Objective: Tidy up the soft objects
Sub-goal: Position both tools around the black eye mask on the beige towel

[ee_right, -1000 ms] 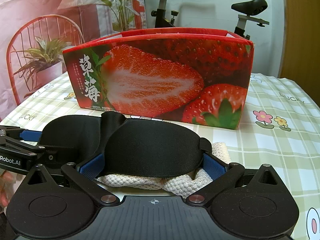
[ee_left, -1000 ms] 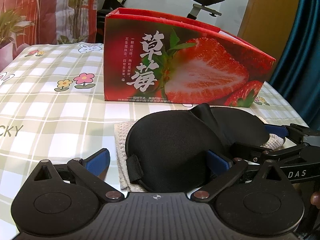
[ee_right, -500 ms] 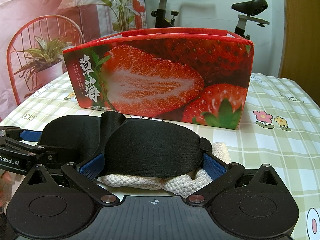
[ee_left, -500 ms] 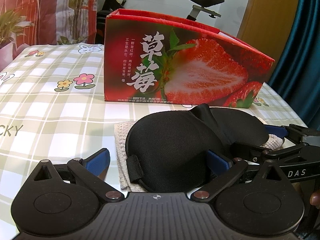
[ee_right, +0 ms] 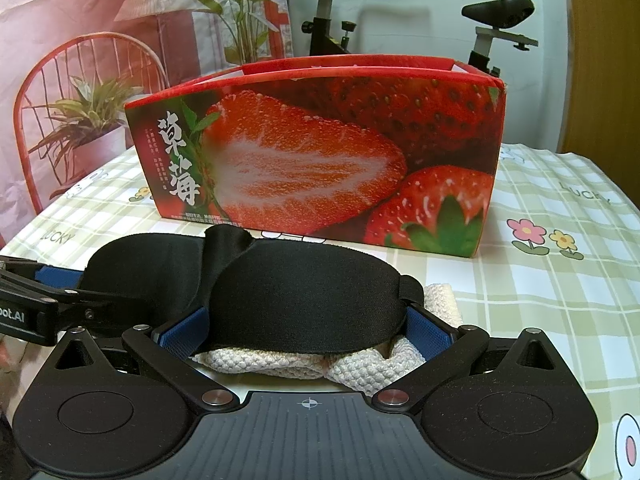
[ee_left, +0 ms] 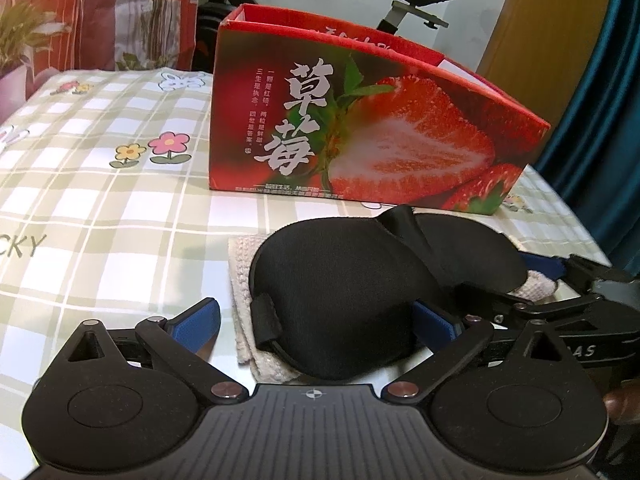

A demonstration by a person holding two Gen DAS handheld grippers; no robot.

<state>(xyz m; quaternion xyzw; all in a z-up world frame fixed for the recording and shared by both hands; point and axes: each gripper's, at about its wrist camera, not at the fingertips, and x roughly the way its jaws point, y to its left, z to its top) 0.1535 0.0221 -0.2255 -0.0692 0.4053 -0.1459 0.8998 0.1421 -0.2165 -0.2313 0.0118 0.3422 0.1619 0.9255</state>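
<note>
Basically no change vs 1 s ago: both tongs spread, straddling the sleep mask [ee_left: 344,300] atop the knit cloth [ee_right: 280,360] on the bench [ee_left: 100,208]. Left tongs [ee_left: 316,320], right tongs [ee_right: 308,332] grip nothing. Strawberry box [ee_right: 320,152] waits behind; lift not begun, imo.

The left gripper [ee_left: 316,322] has its blue-padded fingers [ee_left: 198,320] spread wide. The right gripper [ee_right: 308,330] likewise holds its fingers [ee_right: 182,332] apart. Each gripper reaches in from the side across the other's fingers.
</note>
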